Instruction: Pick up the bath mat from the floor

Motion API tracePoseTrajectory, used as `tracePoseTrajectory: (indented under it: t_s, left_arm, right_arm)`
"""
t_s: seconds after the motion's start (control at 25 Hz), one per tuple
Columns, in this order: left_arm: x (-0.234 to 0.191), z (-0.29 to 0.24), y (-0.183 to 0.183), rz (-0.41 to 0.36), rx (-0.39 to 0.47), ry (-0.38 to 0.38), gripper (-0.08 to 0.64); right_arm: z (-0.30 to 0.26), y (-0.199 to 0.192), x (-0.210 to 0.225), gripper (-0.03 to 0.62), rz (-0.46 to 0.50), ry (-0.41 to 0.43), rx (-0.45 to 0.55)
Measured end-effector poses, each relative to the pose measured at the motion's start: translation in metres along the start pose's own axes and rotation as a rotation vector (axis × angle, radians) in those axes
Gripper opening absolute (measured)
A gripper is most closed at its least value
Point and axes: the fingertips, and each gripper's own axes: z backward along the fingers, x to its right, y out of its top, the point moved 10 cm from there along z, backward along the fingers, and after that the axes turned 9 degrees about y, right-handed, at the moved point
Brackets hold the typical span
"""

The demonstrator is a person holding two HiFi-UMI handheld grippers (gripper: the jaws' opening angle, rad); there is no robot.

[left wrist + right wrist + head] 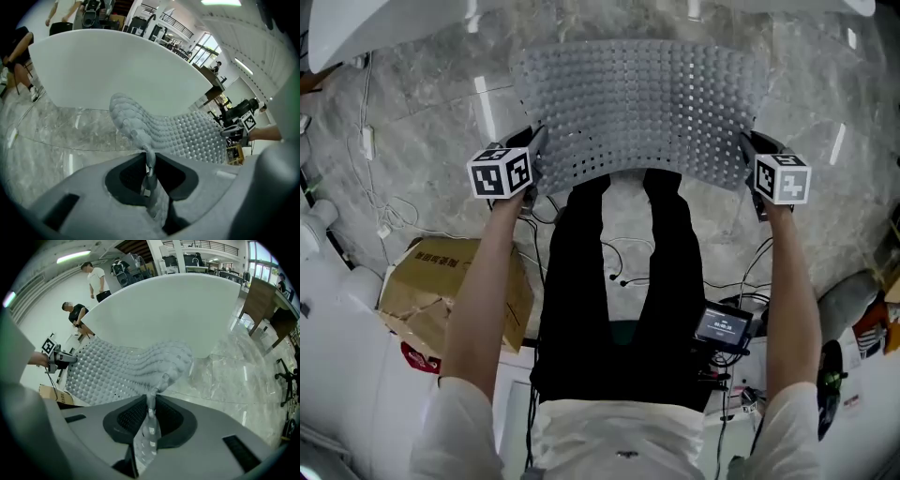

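The grey marble floor (422,141) fills the head view, with a white curved tub wall (394,28) along its 12 o'clock edge. The bath mat (647,103), a grey studded sheet, is spread in front of the person at 12 o'clock. It hangs between the two tools and sags in the middle, and it looks clear of the floor, though its far edge cannot be checked.

The left tool (530,169), at 10 o'clock, is clamped on the mat's near left corner. The right tool (750,164), at 2 o'clock, is clamped on the near right corner. Each gripper view shows only a thin strip of mat edge pinched between the jaws, so the holds are probably shallow.

To finish the lift well, both hands should rise level and together, so neither corner takes the whole weight. The span between the tools should stay as it is, since pulling apart could drag the soft edge out. The far edge should be kept off the tub at 12 o'clock. The loose cables (375,187) at 9 o'clock are well apart and should not snag.
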Motion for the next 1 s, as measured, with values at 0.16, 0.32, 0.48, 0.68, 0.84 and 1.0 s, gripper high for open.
tracePoseTrajectory:
  t_s: [0.16,0.32,0.48,0.68,0.84,1.0]
  left_arm:
    - [0.002,0.040,0.003,-0.015,0.022,-0.006,0.063]
    - [0.010,0.077,0.004,-0.032,0.050,-0.030,0.061]
    - [0.022,0.116,0.011,-0.019,0.088,-0.042,0.061]
    - [0.037,0.154,0.031,-0.011,0.138,-0.042,0.060]
    - [0.046,0.179,0.062,-0.032,0.203,-0.054,0.060]
    - [0.046,0.205,0.089,-0.050,0.253,-0.055,0.060]
  right_arm:
    - [0.030,0.016,-0.023,0.061,0.051,-0.009,0.000]
    - [0.062,0.023,-0.046,0.061,0.130,-0.018,0.016]
    - [0.106,0.033,-0.056,0.061,0.209,-0.034,0.053]
    - [0.150,0.047,-0.063,0.061,0.228,-0.055,0.123]
    - [0.180,0.072,-0.070,0.060,0.269,-0.070,0.181]
    - [0.212,0.094,-0.077,0.060,0.284,-0.072,0.241]
